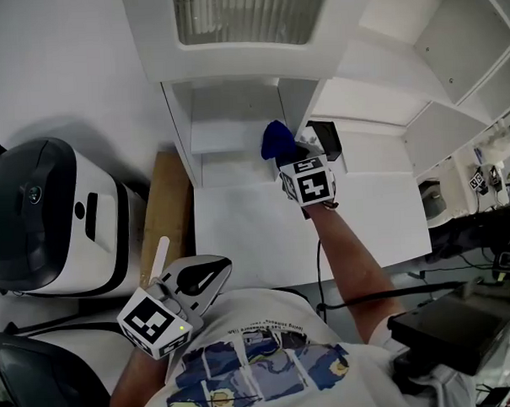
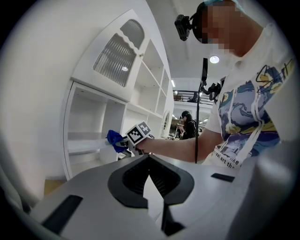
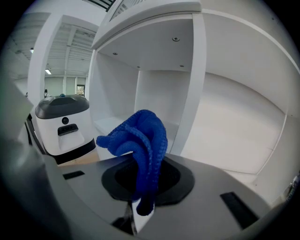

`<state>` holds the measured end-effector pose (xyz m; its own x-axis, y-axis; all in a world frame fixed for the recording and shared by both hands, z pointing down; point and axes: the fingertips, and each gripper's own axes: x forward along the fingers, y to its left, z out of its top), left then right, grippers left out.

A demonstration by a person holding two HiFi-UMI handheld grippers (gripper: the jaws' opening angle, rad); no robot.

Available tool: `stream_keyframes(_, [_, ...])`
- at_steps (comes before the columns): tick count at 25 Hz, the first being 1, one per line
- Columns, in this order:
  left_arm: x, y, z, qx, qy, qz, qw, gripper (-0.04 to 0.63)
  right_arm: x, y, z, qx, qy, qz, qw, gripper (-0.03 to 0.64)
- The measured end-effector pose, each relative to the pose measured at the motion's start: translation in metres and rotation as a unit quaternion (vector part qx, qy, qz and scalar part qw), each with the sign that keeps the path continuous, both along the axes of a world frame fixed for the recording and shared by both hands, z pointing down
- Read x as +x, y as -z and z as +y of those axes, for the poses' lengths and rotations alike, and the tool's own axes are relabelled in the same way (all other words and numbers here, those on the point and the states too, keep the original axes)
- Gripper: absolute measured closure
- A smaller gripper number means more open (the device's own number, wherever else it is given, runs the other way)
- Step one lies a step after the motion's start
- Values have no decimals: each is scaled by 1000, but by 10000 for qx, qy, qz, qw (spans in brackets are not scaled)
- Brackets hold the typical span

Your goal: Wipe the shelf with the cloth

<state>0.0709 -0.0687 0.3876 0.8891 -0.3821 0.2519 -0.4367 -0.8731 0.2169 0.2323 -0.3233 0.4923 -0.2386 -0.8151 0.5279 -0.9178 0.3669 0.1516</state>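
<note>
A bunched blue cloth (image 1: 277,139) (image 3: 138,136) is clamped in my right gripper (image 1: 286,153) (image 3: 143,161), which is shut on it. The cloth hangs in front of the low open compartment of the white shelf unit (image 1: 232,64), beside its right upright. Inside that compartment a white shelf board (image 1: 227,132) (image 3: 110,124) runs across. The left gripper view shows the cloth (image 2: 114,138) and the right gripper (image 2: 123,144) from the side, with the shelf board (image 2: 84,147) behind. My left gripper (image 1: 209,272) (image 2: 149,158) is held low near my body, shut and holding nothing.
A white and black machine (image 1: 53,216) (image 3: 63,122) stands left of the shelf unit. A wooden board (image 1: 164,215) lies between them. A wide white panel (image 1: 264,227) spreads below the compartment. Dark equipment (image 1: 446,325) sits at the right. A person (image 2: 187,124) stands far behind.
</note>
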Motion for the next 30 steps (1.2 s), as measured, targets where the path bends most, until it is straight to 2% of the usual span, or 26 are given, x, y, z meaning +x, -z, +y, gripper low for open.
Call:
stream_keyframes(7, [16,-9,1,-158,150,-37,9998,584,6,-17,21,-92,218,-191,9995,551])
stream_keyframes(14, [12,-24,7,-475,360,-162,9981,583,5,-63,63,-635,318,-517,9961,551])
stream_keyframes(21, [-6,-32,24,-553,376,-183,9976,583,-17,-92,125,-1096,518,-639,9906,551])
stream_keyframes(30, [-45,-26,63,-420,181,-192,9988,584,-61,-78,207,-1196,594,-814,9877,551])
